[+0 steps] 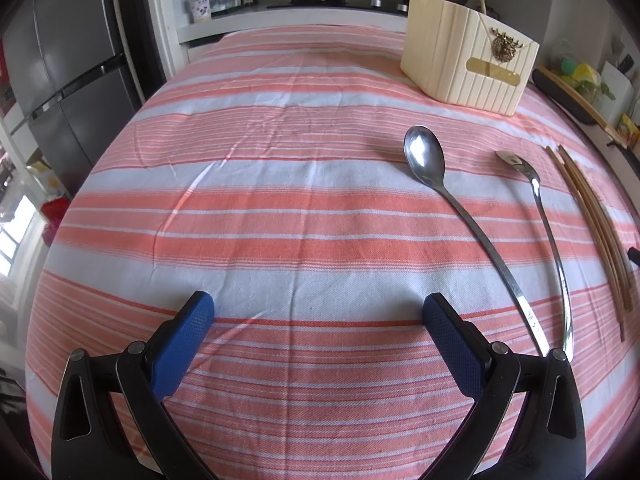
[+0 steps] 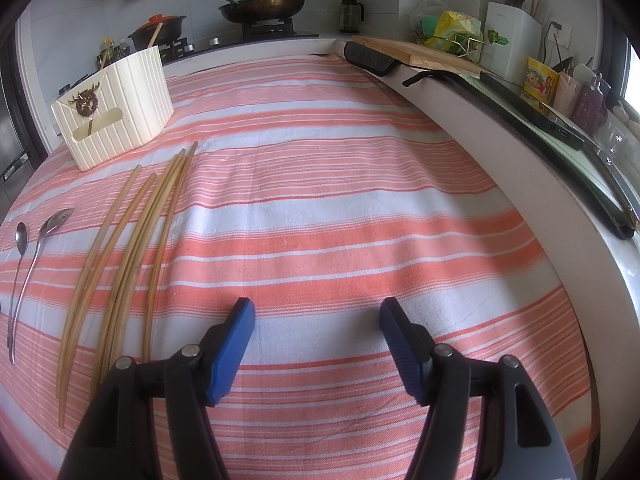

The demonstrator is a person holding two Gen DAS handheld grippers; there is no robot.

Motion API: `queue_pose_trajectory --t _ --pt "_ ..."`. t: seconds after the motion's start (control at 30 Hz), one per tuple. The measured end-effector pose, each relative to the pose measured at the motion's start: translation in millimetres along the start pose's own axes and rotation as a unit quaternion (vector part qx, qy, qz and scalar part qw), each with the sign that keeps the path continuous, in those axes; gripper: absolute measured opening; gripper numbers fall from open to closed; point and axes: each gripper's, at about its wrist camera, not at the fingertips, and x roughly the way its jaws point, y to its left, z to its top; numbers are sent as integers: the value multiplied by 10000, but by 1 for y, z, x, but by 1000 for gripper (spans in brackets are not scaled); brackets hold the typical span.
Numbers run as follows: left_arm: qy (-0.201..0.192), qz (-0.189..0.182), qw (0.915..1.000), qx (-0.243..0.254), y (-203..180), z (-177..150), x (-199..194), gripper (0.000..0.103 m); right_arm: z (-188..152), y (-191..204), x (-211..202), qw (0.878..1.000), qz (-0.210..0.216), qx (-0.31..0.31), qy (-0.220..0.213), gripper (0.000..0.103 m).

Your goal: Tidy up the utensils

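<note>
Left wrist view showed the left gripper (image 1: 318, 306) open and empty, spoons (image 1: 424, 156) right of its jaws. The right gripper (image 2: 317, 312) also gaped empty, chopsticks (image 2: 132, 264) left of it; thin and flat on the cloth (image 2: 320, 220), they could slip from the pads or drag it, missing the holder (image 2: 132, 100).

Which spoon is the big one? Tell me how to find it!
Find the cream holder on the striped cloth. Two spoons lie in front of it, beside the chopsticks. The big spoon is farthest from the chopsticks, with a wide, round, shiny bowl; the small spoon is narrower.
</note>
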Motion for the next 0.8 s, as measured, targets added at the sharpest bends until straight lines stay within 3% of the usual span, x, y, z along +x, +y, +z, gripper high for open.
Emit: queue_pose_trajectory --t 0.07,0.13,0.27,0.47,0.6,0.8 --pt "27 -101 9999 -116 1 3 -2 103 0 0 0 10000 0 -1 0 66" --pt "-99 -469 9982 -353 -2 7 -9 103 0 0 0 10000 4 2 -1 66" --pt "-264 -856 9951 -430 -32 24 -11 103 0 0 0 10000 2 -1 -1 66" --pt "-62 -177 9996 200 -72 29 18 102 0 0 0 10000 6 1 -1 66" --pt "-8 -141 9987 481 -71 25 16 103 0 0 0 10000 -6 -9 -1 66" --pt "35 -211 9990 393 -39 16 9 103 0 0 -1 10000 -10 -14 -2 66"
